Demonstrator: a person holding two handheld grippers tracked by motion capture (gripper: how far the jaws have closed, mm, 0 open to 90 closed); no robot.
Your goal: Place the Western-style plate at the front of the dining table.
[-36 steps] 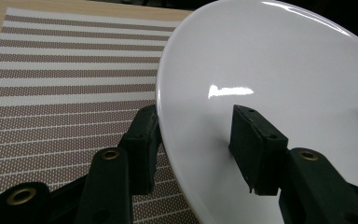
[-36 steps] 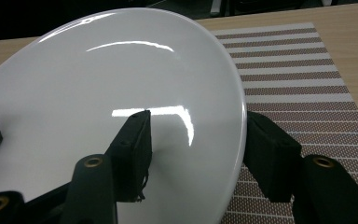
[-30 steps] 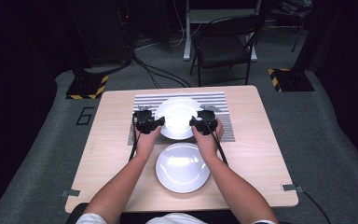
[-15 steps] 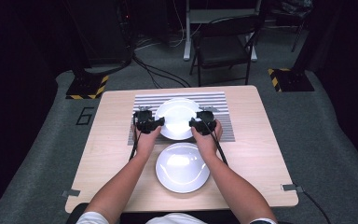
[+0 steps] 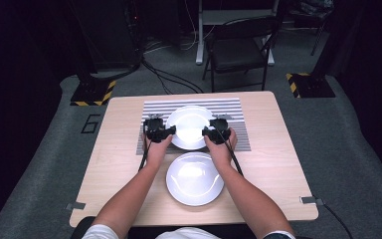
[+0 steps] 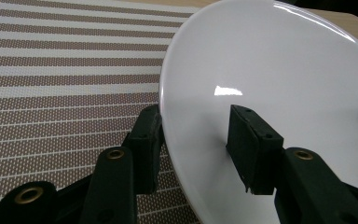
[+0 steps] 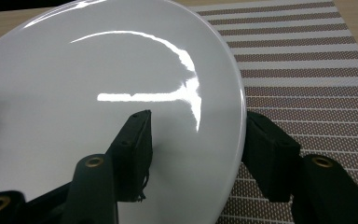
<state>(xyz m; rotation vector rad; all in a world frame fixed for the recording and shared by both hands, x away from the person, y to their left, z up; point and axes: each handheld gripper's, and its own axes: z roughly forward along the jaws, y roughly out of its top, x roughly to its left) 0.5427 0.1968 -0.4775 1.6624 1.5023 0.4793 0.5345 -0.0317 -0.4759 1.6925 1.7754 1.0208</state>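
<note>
Far white plate sits on striped mat, held between my two tools. My left tool clamps plate's left rim: one pad on top face, other under edge, against mat. My right tool grips right rim same way, one pad on top, other below edge. Second white plate lies on bare desk just behind both tools, between my forearms, apart from mat. Black cables trail back from tools along wrists.
</note>
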